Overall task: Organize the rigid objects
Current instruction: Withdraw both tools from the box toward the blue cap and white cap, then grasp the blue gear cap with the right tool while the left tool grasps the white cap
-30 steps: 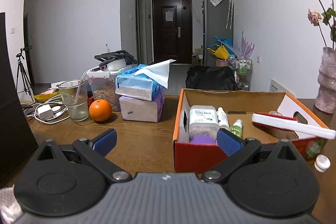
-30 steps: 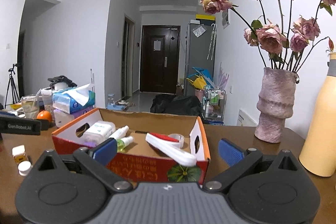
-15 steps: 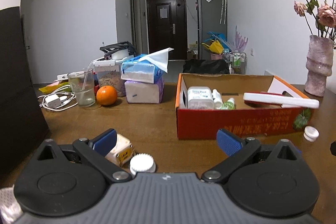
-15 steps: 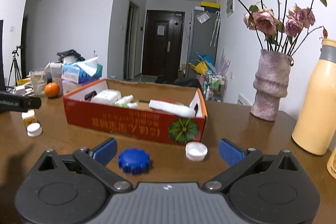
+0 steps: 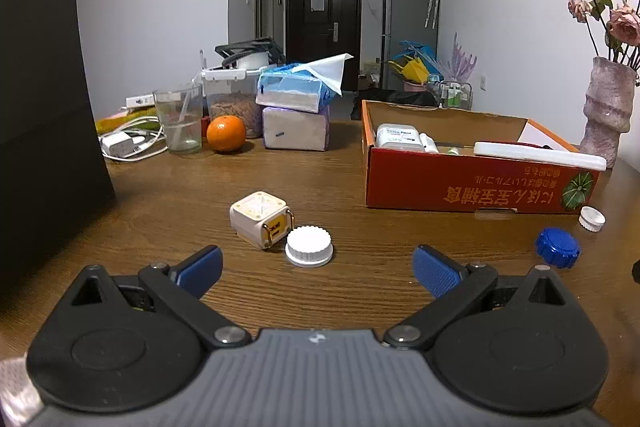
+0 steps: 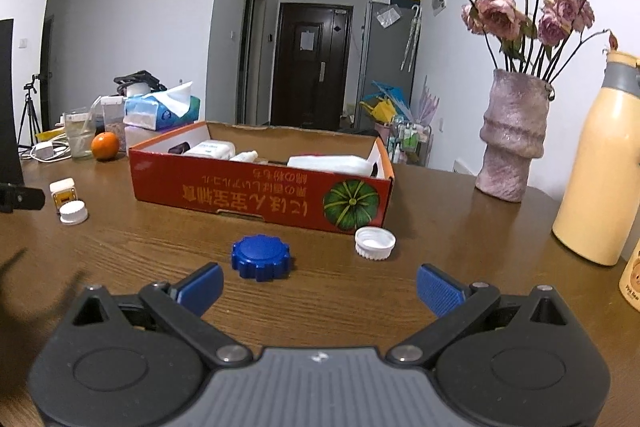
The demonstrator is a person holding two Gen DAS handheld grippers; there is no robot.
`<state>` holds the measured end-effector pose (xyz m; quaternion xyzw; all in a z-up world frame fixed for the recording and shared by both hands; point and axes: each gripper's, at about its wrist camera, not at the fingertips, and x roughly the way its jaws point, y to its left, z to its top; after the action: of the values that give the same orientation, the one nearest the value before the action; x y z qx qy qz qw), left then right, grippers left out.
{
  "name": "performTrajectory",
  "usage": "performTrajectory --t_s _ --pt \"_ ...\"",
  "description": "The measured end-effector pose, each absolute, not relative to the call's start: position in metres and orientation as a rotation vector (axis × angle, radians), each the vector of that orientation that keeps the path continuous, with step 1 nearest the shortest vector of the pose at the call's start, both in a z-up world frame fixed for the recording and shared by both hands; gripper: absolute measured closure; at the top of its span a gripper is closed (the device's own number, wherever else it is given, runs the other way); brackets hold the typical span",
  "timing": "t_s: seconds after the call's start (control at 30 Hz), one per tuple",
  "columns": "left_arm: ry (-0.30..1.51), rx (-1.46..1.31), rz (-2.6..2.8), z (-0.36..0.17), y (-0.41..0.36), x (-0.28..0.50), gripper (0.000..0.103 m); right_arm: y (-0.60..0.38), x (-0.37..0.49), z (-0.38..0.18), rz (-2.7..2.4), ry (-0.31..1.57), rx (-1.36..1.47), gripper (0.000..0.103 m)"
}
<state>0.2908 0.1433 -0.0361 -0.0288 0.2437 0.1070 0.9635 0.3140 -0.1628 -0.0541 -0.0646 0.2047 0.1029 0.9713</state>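
Note:
A red cardboard box (image 5: 472, 187) (image 6: 256, 193) stands on the wooden table and holds white bottles and a long white piece. In the left wrist view a small cream cube (image 5: 262, 223) and a white ribbed cap (image 5: 309, 246) lie just ahead of my open, empty left gripper (image 5: 318, 271). A blue ribbed cap (image 6: 261, 257) (image 5: 557, 247) and an upturned white cap (image 6: 375, 243) (image 5: 593, 219) lie in front of the box, just ahead of my open, empty right gripper (image 6: 320, 287). The cube (image 6: 63, 191) and white cap (image 6: 73, 212) also show at the left of the right wrist view.
At the back left stand a glass (image 5: 178, 125), an orange (image 5: 226, 133), tissue packs (image 5: 296, 115) and a charger with cables (image 5: 120, 143). A black panel (image 5: 44, 115) fills the left. A pink vase with dried roses (image 6: 512, 143) and a yellow bottle (image 6: 600, 171) stand at the right.
Both grippers have pulled back from the box and come lower to the table. The cube, the white caps and the blue cap have come into view ahead of the fingers.

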Motion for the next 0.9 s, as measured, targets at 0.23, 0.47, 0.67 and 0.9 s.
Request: performTrajectory --t_s 0.23,0.47,0.67,0.9 --pt "0.526 -0.064 0.199 -0.041 0.143 0.297 0.000 -0.162 0.323 -0.062 0.202 0.457 -0.124 0.000" --pt "0.559 -0.044 0.196 -0.047 0.140 0.309 0.000 -0.154 0.332 -0.066 0.224 0.481 -0.117 0.001" --pt "0.546 -0.031 0.214 -0.048 0.141 0.318 0.000 -0.144 0.347 -0.069 0.235 0.518 -0.105 0.006" --pt "0.552 -0.001 0.218 -0.050 0.139 0.329 0.000 -0.131 0.365 -0.072 0.243 0.552 -0.111 0.009"
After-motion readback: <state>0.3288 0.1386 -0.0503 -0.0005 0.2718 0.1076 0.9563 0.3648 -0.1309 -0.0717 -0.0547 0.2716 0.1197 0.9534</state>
